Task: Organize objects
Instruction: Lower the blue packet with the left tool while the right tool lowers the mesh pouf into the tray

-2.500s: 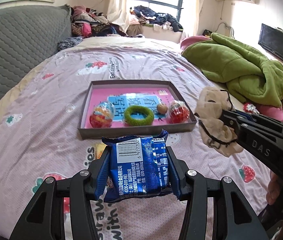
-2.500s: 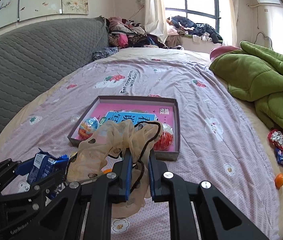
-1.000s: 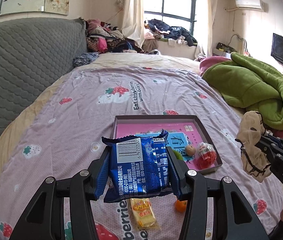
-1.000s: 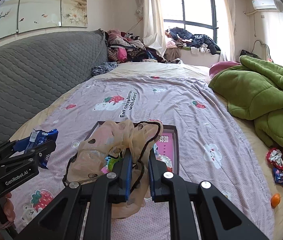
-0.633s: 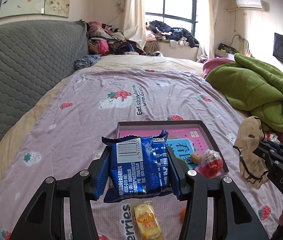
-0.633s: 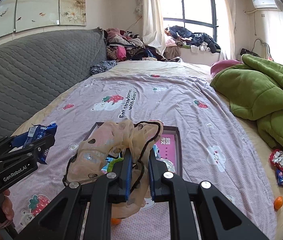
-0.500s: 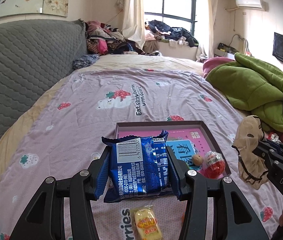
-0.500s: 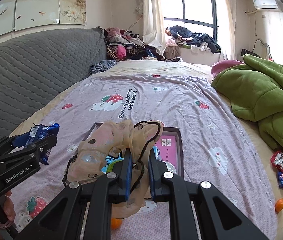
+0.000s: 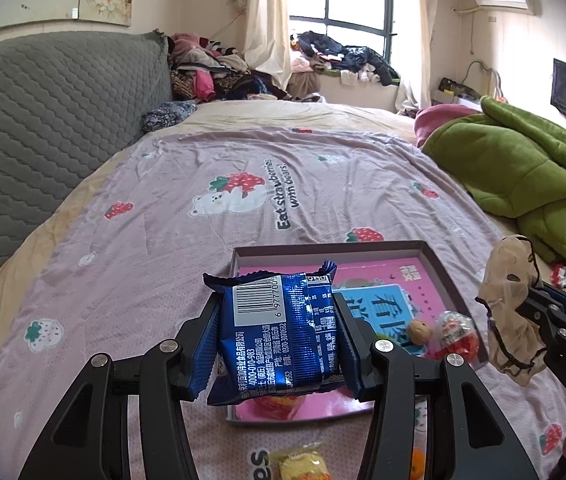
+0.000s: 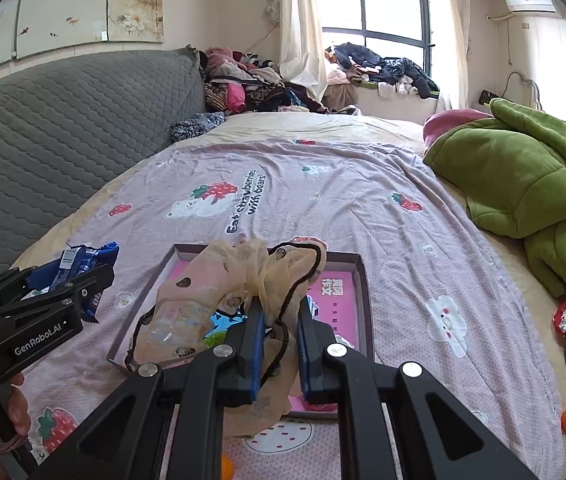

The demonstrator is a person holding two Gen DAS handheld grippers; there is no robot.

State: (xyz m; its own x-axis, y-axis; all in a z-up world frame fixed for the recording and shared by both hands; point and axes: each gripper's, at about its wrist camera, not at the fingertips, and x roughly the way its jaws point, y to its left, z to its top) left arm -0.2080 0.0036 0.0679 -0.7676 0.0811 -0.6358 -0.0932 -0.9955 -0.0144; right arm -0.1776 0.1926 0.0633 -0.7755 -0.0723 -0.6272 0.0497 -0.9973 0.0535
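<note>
Left wrist view: left gripper [image 9: 279, 344] clamps the blue snack packet [image 9: 283, 332], right gripper [image 10: 279, 340] pinches the sheer pouch [image 10: 227, 292]; both carried over the tray [image 9: 439, 276], next release inside.

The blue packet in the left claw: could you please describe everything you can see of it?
The blue packet is a glossy foil snack wrapper with crimped ends, a white barcode panel near its top and white print running sideways. It looks puffed and unopened. It stands upright, pinched at both side edges by the left claw, held in the air over the near part of the tray. Nothing else touches it.
</note>
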